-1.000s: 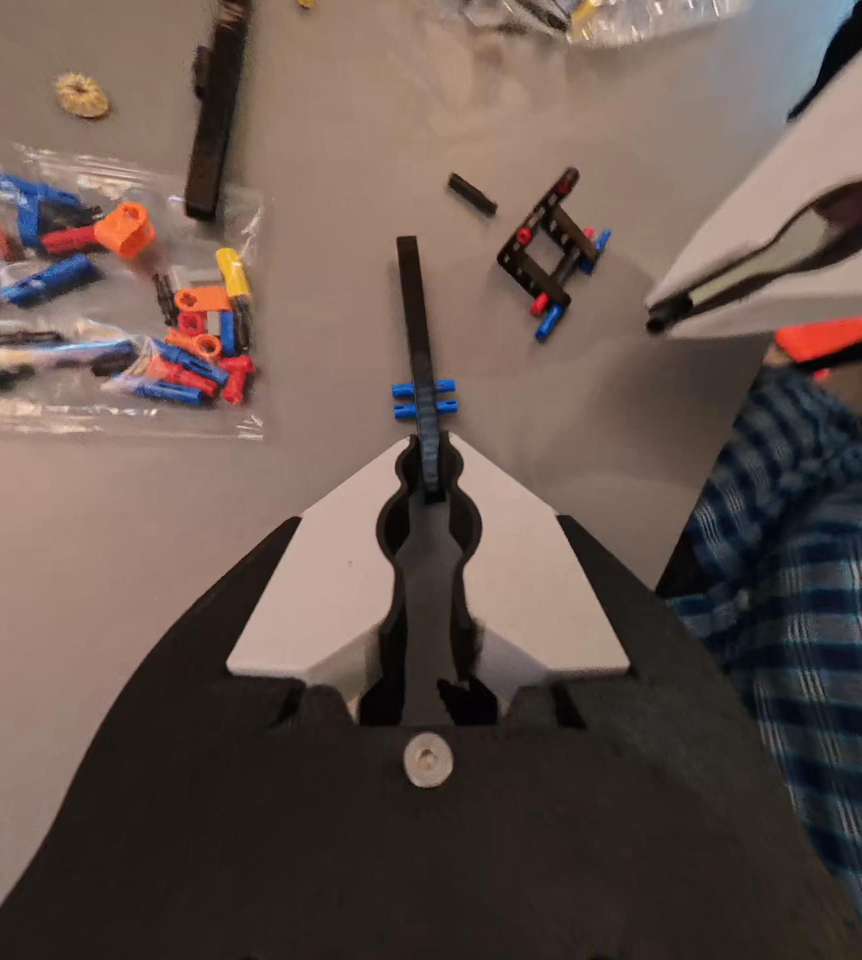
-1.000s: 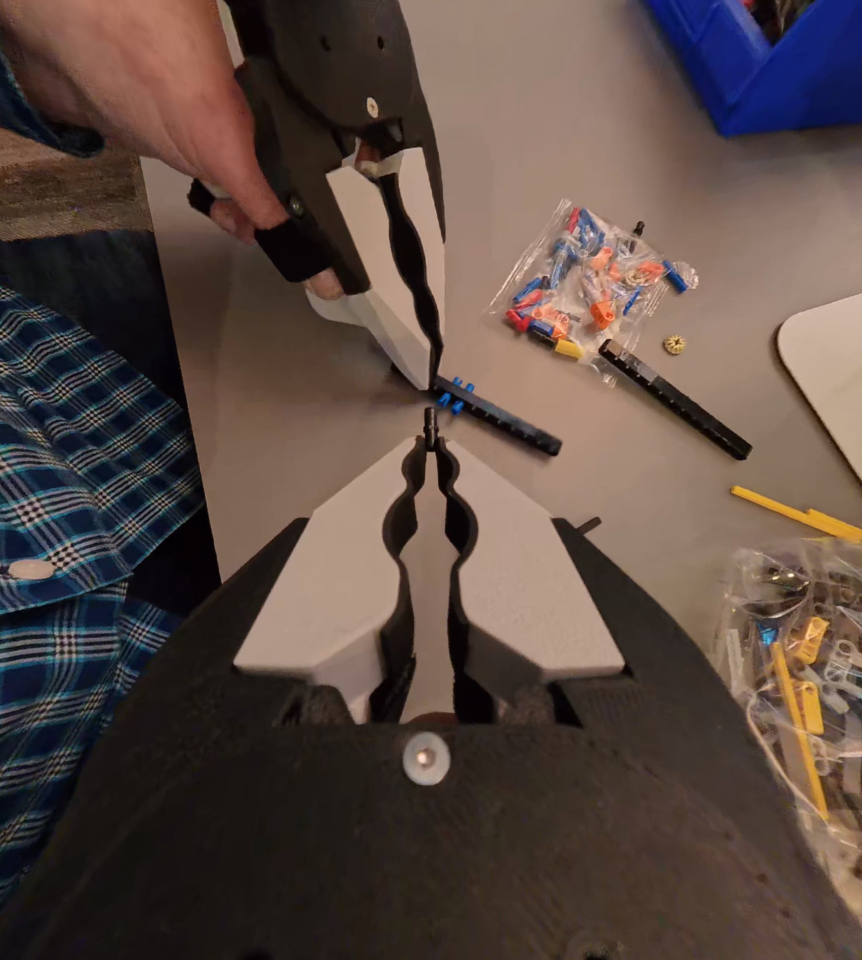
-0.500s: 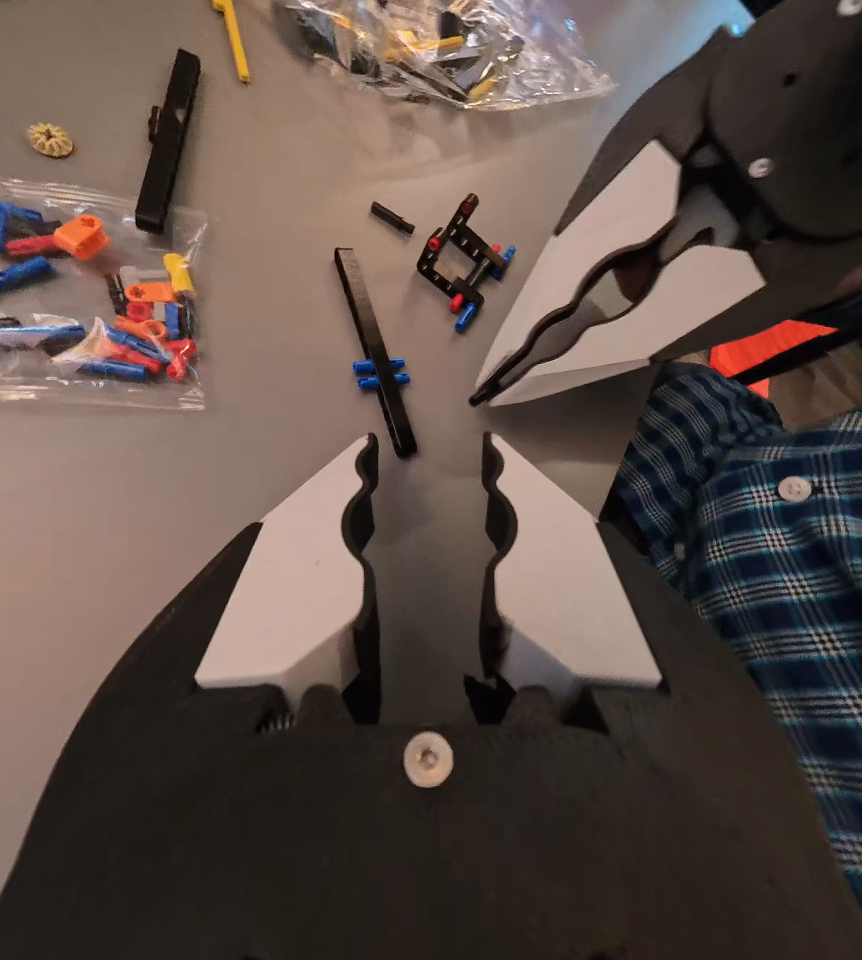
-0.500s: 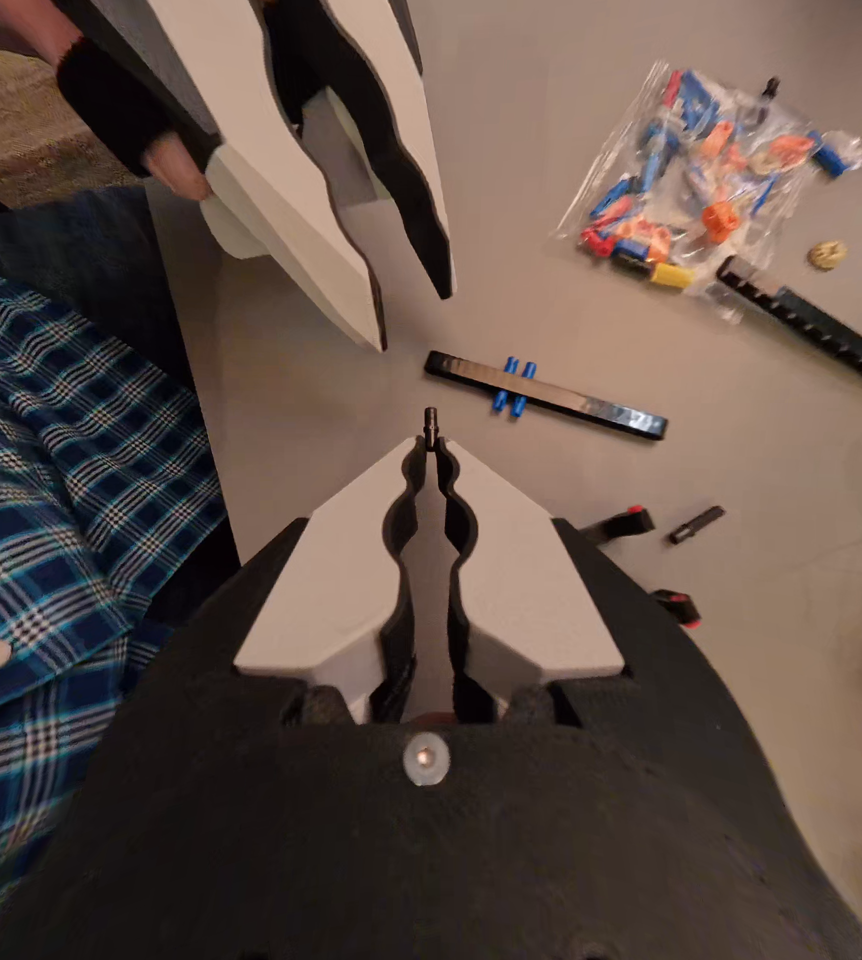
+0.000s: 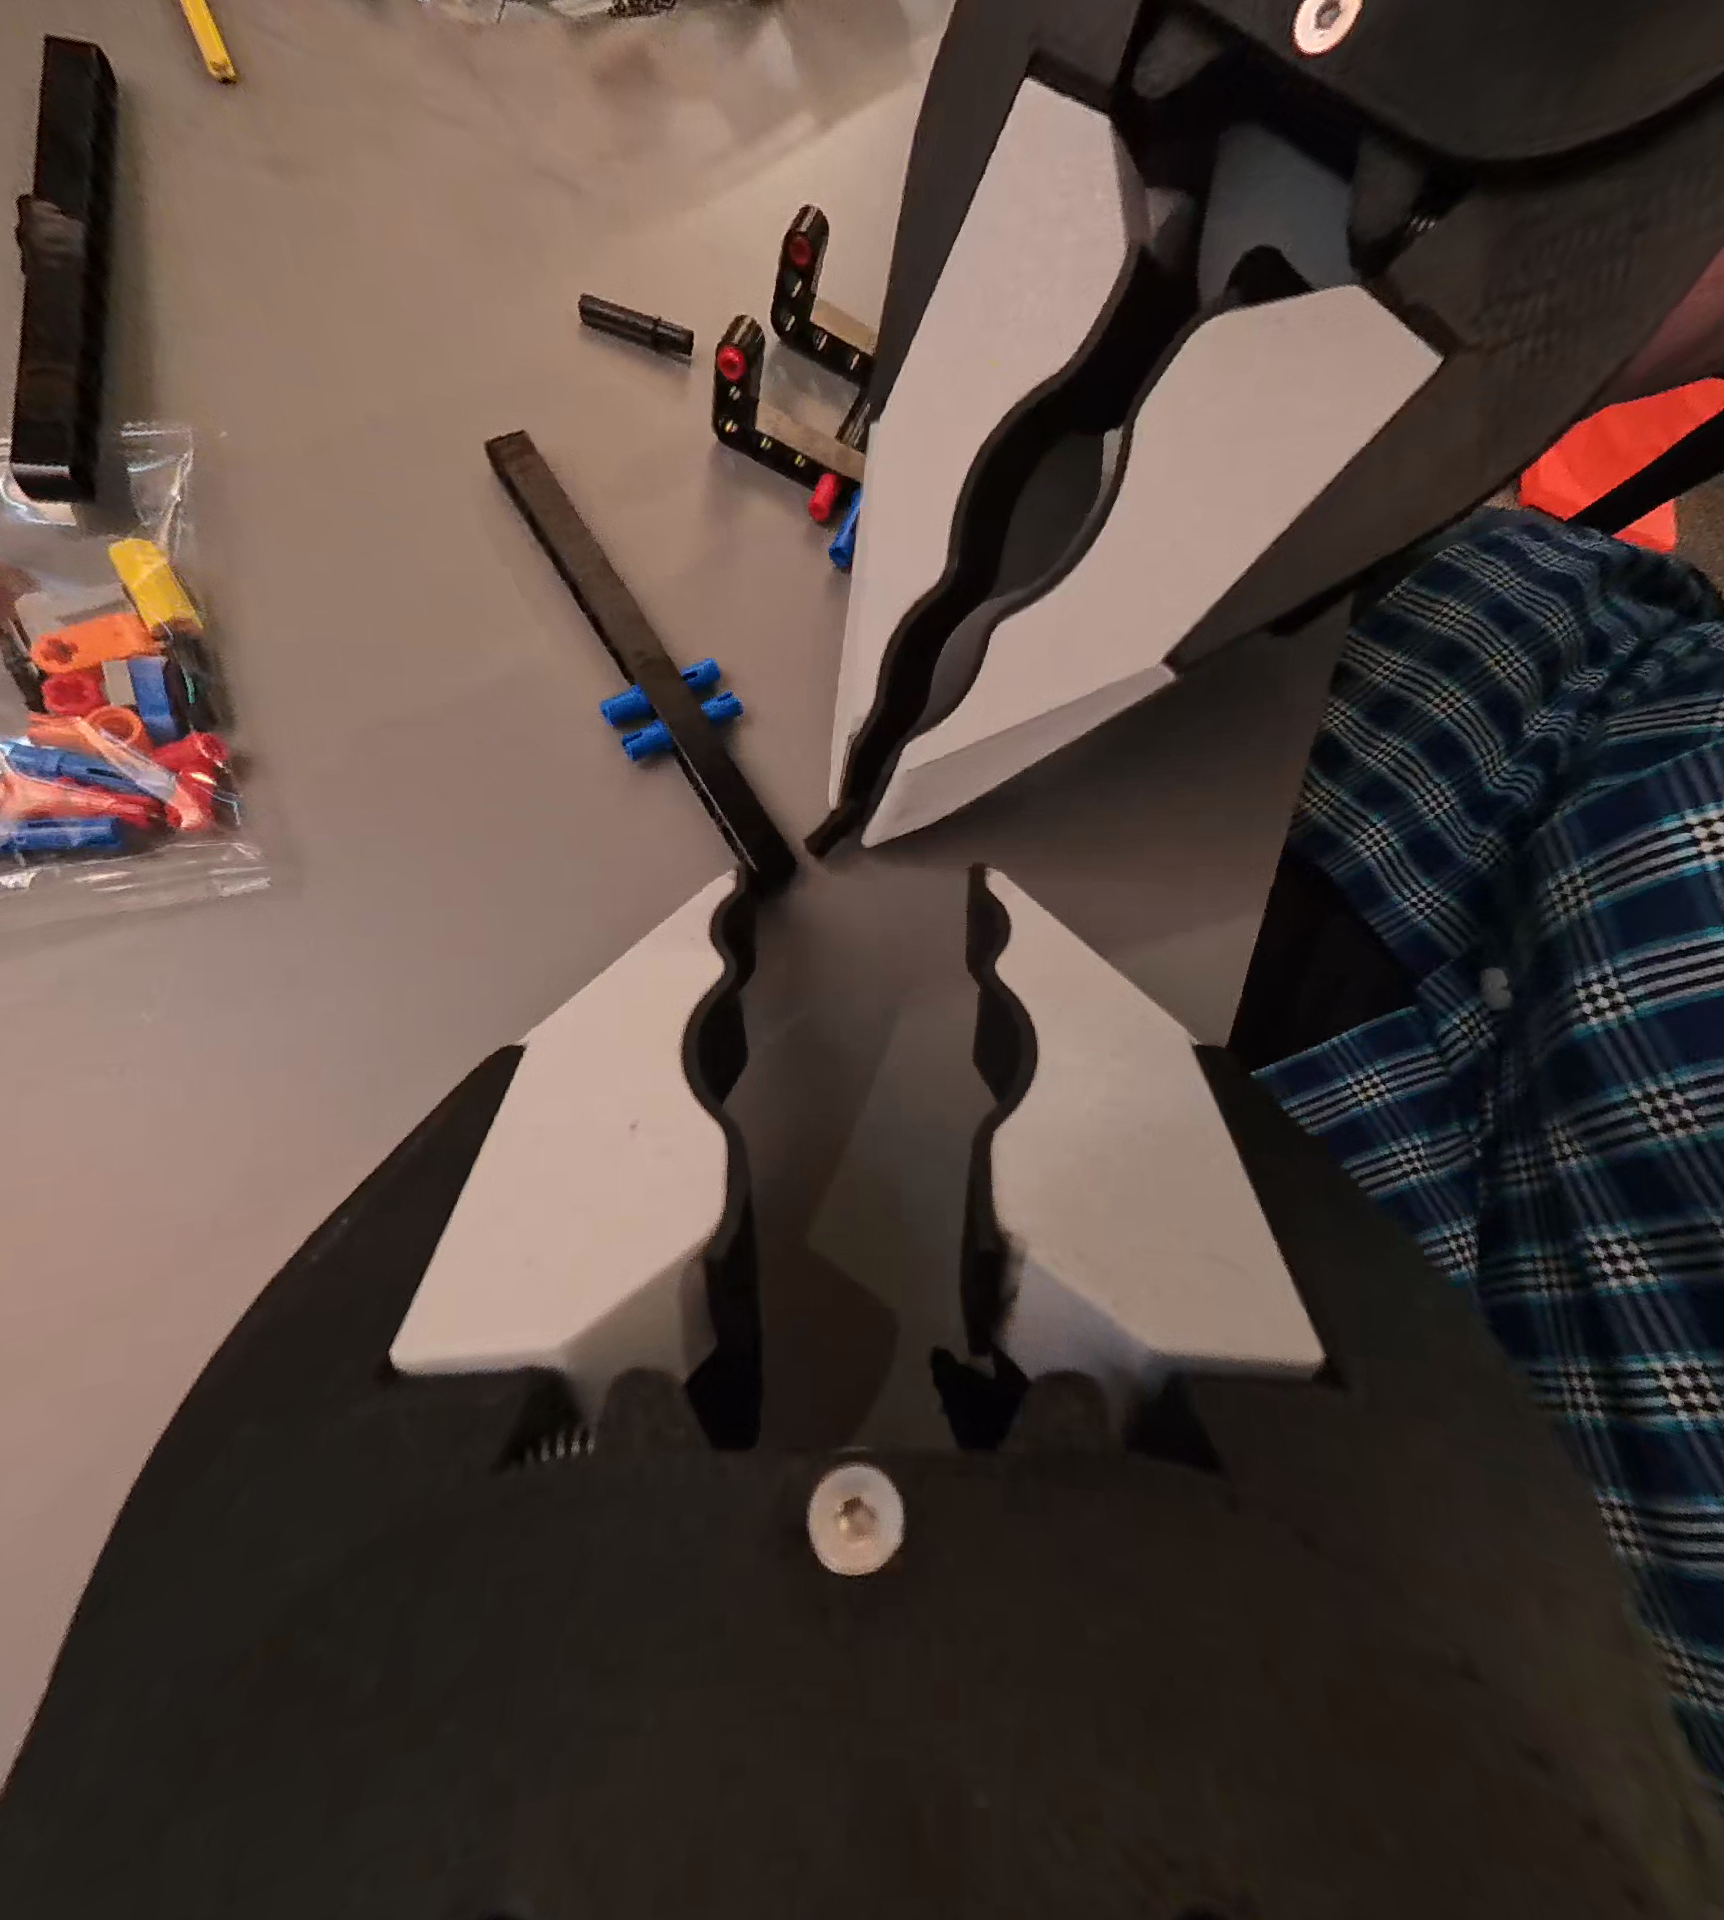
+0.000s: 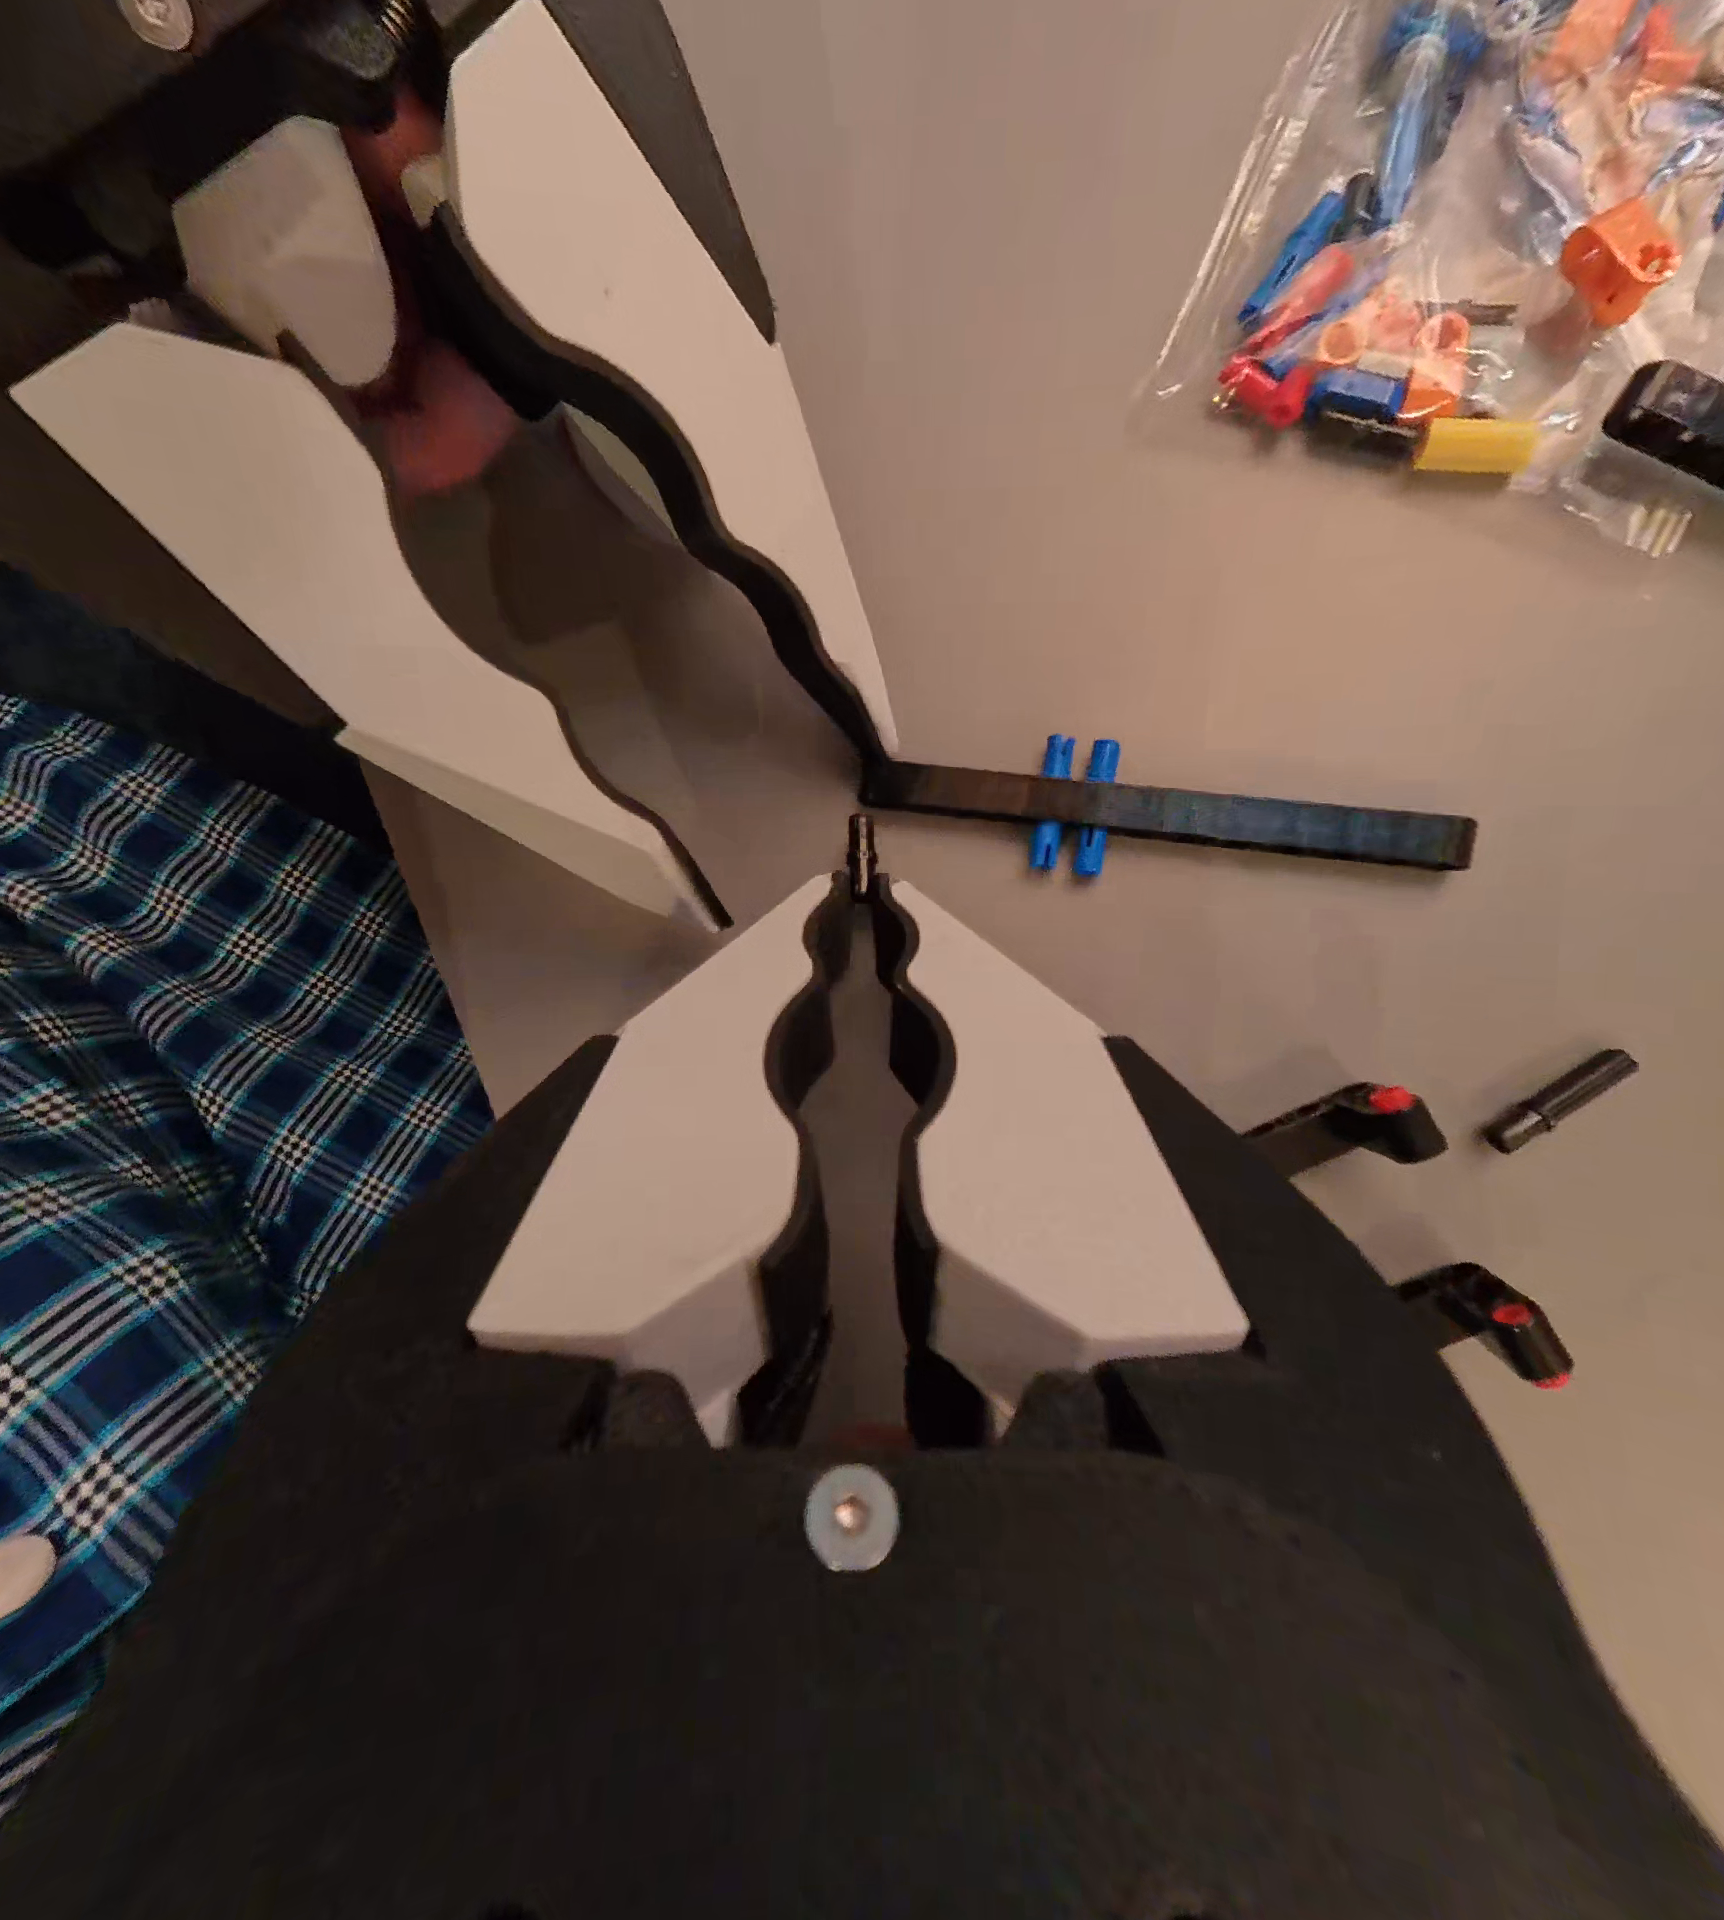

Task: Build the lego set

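A long black beam (image 5: 629, 634) with two blue pins (image 5: 671, 712) through it lies flat on the grey table; it also shows in the right wrist view (image 6: 1201, 816). My left gripper (image 5: 858, 883) is open and empty, with its left fingertip touching the beam's near end. My right gripper (image 6: 863, 899) is shut on a small black pin (image 6: 863, 847), held just off that same beam end. The right gripper also shows tip-down in the left wrist view (image 5: 827, 842), and the left gripper shows in the right wrist view (image 6: 796, 831).
A black frame with red pins (image 5: 785, 353) and a loose black pin (image 5: 634, 324) lie beyond the beam. A clear bag of coloured parts (image 5: 58, 707) and a second black beam (image 5: 63, 260) lie at left. A person's plaid shirt (image 5: 1564, 1039) is at the table's edge. Left and right tips are no more than a few centimetres apart.
My left gripper opened and let go of the beam, which now lies on the table. Both grippers have drawn close together at the beam's end. The right still holds the pin.
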Tool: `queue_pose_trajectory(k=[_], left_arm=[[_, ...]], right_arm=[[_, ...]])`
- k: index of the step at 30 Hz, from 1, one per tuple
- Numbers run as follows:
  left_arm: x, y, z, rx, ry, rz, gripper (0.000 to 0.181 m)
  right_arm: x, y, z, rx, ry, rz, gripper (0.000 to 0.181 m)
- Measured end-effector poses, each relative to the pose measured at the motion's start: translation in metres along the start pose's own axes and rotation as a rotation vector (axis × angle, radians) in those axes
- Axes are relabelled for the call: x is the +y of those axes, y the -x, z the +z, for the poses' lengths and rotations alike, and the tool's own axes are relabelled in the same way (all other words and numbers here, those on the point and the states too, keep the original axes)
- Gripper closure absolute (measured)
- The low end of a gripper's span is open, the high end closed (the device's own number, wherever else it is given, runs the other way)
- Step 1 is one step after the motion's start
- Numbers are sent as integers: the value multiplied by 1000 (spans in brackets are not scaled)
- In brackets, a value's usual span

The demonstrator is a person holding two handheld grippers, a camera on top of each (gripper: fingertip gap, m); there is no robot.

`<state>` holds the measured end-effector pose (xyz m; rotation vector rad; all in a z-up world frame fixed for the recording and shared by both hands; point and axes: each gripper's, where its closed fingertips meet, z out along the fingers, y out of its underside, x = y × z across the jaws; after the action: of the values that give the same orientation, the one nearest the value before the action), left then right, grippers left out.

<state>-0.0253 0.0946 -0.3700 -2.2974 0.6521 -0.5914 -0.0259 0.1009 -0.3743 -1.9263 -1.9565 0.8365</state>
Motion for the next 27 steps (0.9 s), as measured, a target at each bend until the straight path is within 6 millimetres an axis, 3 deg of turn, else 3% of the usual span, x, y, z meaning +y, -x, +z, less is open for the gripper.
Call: queue_pose_trajectory(k=[5,12,15,17,19,21,24,27], left_arm=[[-9,12,-8,-118,-1,83,150],[-60,43,0,-260,45,177,164],[-62,54,21,-255,169,144,155],[-53,55,31,-240,266,122,149],[-44,54,37,-232,315,97,152],[-45,54,38,-247,310,89,155],[-46,54,39,-270,307,86,174],[-46,58,37,-300,271,82,176]], right_arm=[[3,0,-12,-1,-13,-1,180],[15,-24,-44,65,-59,48,180],[17,-26,-47,74,-61,42,180],[15,-25,-48,82,-65,26,180],[14,-25,-50,82,-73,20,180],[14,-24,-51,79,-78,15,180],[15,-25,-51,73,-82,13,180],[14,-26,-54,69,-97,14,180]])
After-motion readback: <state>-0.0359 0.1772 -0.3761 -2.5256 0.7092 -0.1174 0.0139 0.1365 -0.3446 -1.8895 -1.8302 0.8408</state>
